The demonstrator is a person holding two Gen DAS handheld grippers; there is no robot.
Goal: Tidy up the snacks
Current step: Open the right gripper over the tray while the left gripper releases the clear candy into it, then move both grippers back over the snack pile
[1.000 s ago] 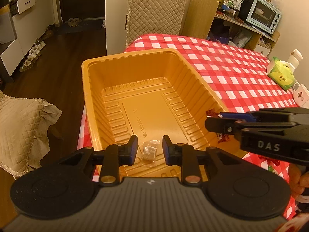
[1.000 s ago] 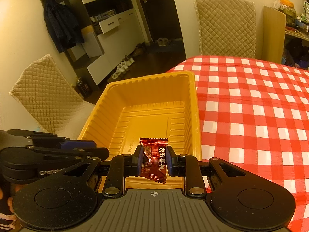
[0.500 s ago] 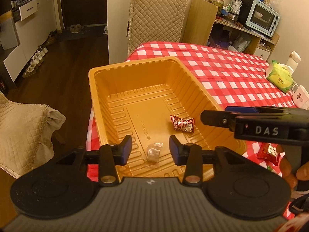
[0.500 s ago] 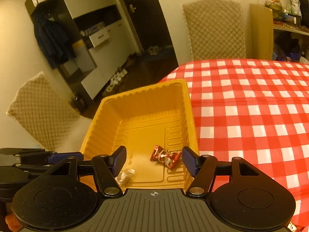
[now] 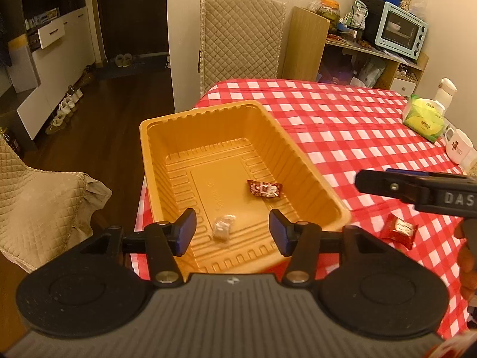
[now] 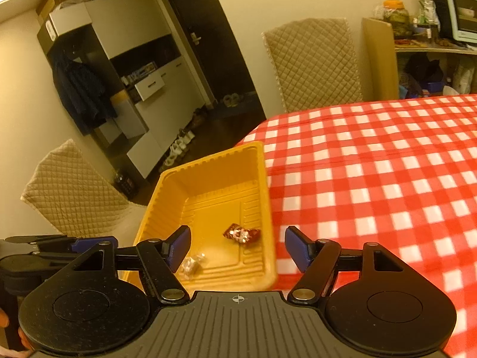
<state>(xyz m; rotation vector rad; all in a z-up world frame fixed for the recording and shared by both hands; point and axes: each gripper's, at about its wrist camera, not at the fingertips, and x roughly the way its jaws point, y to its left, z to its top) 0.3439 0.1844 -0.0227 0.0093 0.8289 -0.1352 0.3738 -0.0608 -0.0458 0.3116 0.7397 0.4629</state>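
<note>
- The deep orange moulded-plastic tray (image 5: 167,179) sits at the corner of the table with the red-and-white checked cloth (image 5: 357,125).
- Two snacks lie on the tray's ribbed floor: a dark red foil-wrapped candy with white print (image 5: 264,188) toward the right wall, and a small clear-wrapped pale sweet (image 5: 223,227) nearer the front, apart from each other.
- One more bright red wrapped candy (image 5: 399,230) lies on the cloth just outside the tray's near right corner, not yet put away (further snacks may lie out of frame; I cannot tell).
- The left gripper (image 5: 232,231) hangs over the tray's near end with its blue-padded fingers spread and nothing between them; the clear sweet lies below the gap, untouched.
- The right gripper (image 6: 237,249) is likewise spread wide and empty, above the tray's near right rim.
- My judgement: the sorting is partly done, with two pieces in and at least one left. The loose red candy on the cloth looks the natural next pick, and the right gripper is the nearer one.
</note>
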